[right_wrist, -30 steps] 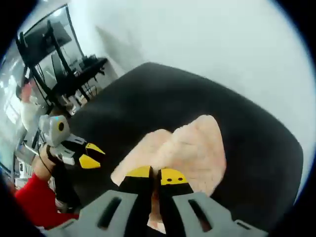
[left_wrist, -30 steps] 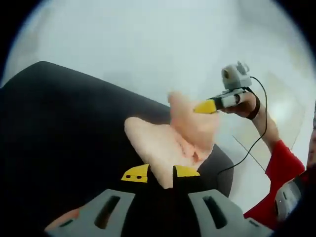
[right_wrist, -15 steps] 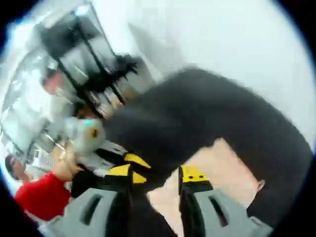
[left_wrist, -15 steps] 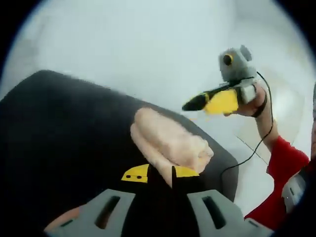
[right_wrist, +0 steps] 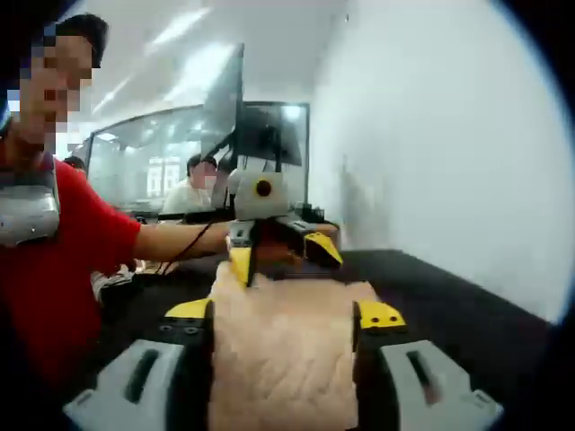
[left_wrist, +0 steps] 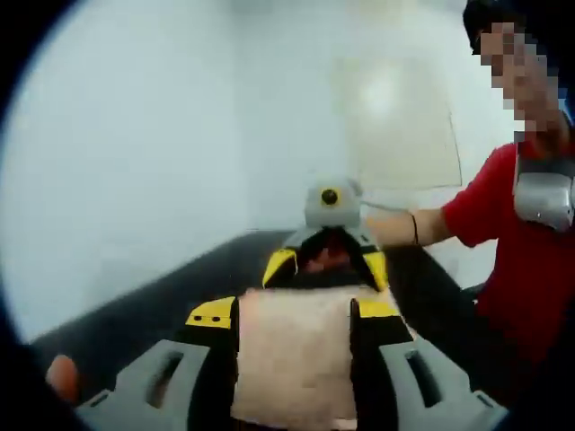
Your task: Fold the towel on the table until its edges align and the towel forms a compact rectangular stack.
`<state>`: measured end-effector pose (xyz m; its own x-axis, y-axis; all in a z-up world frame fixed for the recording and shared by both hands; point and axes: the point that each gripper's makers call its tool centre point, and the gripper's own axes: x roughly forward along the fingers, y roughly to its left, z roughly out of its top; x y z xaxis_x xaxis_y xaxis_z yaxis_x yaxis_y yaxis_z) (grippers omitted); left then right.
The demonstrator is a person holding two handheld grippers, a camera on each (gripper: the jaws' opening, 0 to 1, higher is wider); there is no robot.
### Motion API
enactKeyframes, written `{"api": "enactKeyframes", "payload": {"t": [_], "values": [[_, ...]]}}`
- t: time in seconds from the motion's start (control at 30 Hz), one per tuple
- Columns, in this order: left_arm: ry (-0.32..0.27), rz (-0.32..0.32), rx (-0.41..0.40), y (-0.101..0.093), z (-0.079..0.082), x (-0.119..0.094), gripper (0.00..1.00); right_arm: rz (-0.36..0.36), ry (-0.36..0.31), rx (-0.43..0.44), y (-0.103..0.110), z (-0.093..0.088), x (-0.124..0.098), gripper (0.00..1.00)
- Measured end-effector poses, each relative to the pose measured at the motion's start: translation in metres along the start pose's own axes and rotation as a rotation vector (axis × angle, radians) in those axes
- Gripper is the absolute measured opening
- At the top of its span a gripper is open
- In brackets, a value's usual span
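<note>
The two hand-held grippers are facing each other across the peach towel (left_wrist: 295,355), which is lying folded on the black worktop (left_wrist: 153,301). The left hand-held gripper (left_wrist: 295,314) and the right hand-held gripper (right_wrist: 283,314) are both standing released, jaws straddling opposite ends, seemingly squaring its edges.

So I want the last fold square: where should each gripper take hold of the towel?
Judging from its flat pose, grip the two short ends. The towel lies as a narrow strip running between the facing left gripper and right gripper; each open gripper straddles an end, so close there, coming in lengthwise.
</note>
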<state>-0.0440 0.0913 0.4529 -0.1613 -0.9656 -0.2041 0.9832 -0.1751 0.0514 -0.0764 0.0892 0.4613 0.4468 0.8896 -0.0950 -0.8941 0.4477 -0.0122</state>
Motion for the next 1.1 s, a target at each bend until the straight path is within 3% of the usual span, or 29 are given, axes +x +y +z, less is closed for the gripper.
{"api": "enactKeyframes", "payload": {"t": [0.03,0.07,0.1,0.17,0.23,0.4,0.5,0.57,0.6,0.63,0.7,0.73,0.8,0.83,0.87,0.93,1.0,1.03,1.07,1.1], "values": [[0.056,0.02,-0.002,0.003,-0.019,0.004,0.59,-0.013,0.051,-0.008,-0.006,-0.014,0.002,0.67],[0.099,0.04,0.022,0.006,-0.032,0.005,0.6,0.001,0.061,0.008,-0.005,-0.021,0.006,0.65],[0.071,0.035,0.025,0.001,-0.035,0.005,0.59,0.019,0.067,0.03,-0.002,-0.027,0.009,0.65],[-0.001,0.029,-0.034,-0.001,-0.03,0.002,0.59,0.024,0.102,0.038,-0.006,-0.036,0.01,0.64],[-0.007,0.025,-0.049,0.0,-0.035,-0.001,0.57,0.022,0.097,0.135,-0.006,-0.039,0.011,0.62],[0.007,0.049,-0.098,0.001,-0.042,-0.002,0.53,0.008,0.114,0.109,-0.007,-0.042,0.015,0.57],[0.004,0.057,-0.067,-0.002,-0.039,-0.004,0.55,0.011,0.108,0.116,-0.006,-0.04,0.015,0.57],[-0.004,0.092,0.059,-0.001,-0.022,-0.013,0.54,0.031,0.049,0.094,-0.004,-0.024,0.01,0.59],[-0.016,0.118,0.1,-0.001,-0.008,-0.019,0.51,0.021,-0.028,0.098,-0.006,-0.004,0.002,0.56],[-0.094,0.156,0.101,-0.001,0.017,-0.027,0.4,0.002,-0.103,0.14,-0.008,0.015,-0.005,0.49],[-0.348,0.124,-0.057,-0.018,0.076,-0.041,0.24,-0.05,-0.224,0.211,-0.016,0.045,-0.018,0.25],[-0.355,0.104,-0.051,-0.022,0.082,-0.039,0.23,-0.048,-0.239,0.202,-0.014,0.05,-0.019,0.14],[-0.282,0.106,0.017,-0.026,0.071,-0.029,0.22,-0.066,-0.204,0.161,-0.012,0.042,-0.016,0.12],[-0.187,0.12,0.051,-0.025,0.052,-0.02,0.18,-0.067,-0.162,0.151,-0.009,0.031,-0.011,0.11],[-0.115,0.123,0.052,-0.022,0.034,-0.014,0.12,-0.062,-0.113,0.148,-0.006,0.019,-0.006,0.08],[-0.022,0.118,-0.021,-0.015,0.001,-0.003,0.02,-0.08,-0.045,0.108,-0.005,-0.001,0.002,0.02],[-0.009,0.117,-0.038,-0.014,-0.013,0.002,0.02,-0.064,-0.03,0.123,-0.002,-0.006,0.007,0.0],[0.019,0.113,-0.031,-0.015,-0.02,0.004,0.02,-0.071,0.016,0.124,-0.003,-0.014,0.008,0.0],[0.043,0.109,0.002,-0.018,-0.028,0.006,0.02,-0.062,0.05,0.108,-0.002,-0.021,0.009,0.0],[0.029,0.109,0.042,-0.019,-0.03,0.008,0.02,-0.059,0.082,0.088,-0.001,-0.029,0.011,0.0]]}}
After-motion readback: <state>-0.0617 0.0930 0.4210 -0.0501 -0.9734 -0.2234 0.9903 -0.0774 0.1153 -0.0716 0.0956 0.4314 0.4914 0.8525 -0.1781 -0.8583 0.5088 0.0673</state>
